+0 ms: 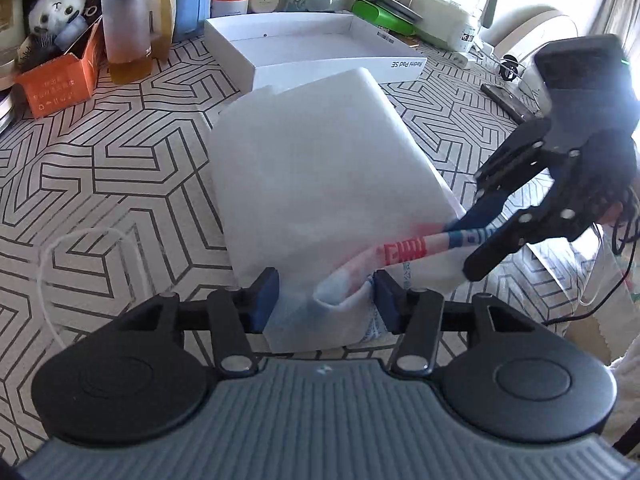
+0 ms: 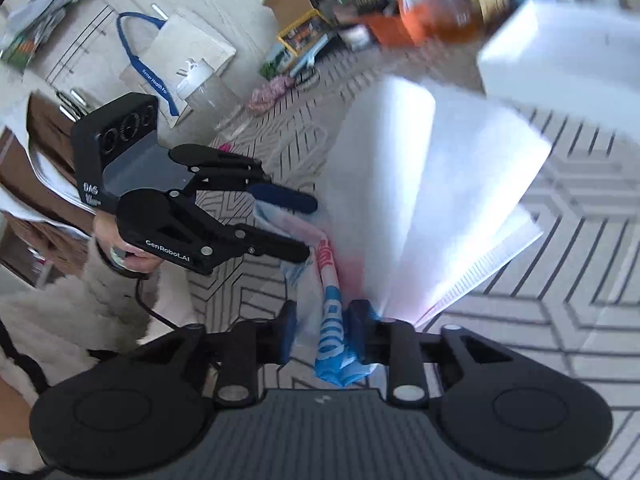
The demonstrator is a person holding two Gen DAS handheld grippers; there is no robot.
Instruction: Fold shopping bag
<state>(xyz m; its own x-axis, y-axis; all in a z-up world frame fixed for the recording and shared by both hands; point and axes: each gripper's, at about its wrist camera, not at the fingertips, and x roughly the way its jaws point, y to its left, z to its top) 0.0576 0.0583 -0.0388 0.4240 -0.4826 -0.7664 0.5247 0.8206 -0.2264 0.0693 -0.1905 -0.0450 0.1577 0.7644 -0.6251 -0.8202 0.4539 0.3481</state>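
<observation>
In the centre of both frames the white shopping bag (image 1: 316,168) lies half folded on the patterned table (image 1: 100,168), its printed handle end between the half-open left gripper (image 1: 326,294) and right gripper (image 2: 322,330), neither pressing clearly, so the next move probably calls for a firm regrip before folding over.

**What things are made of**

The shopping bag (image 1: 320,168) is thin, soft plastic, milky white and a bit see-through. The tablecloth (image 1: 120,168) looks smooth with printed lines. The white box (image 1: 304,60) is smooth card. Both grippers are matt black plastic with shiny metal pins. The person's sleeve (image 2: 60,312) is fluffy cloth.
</observation>
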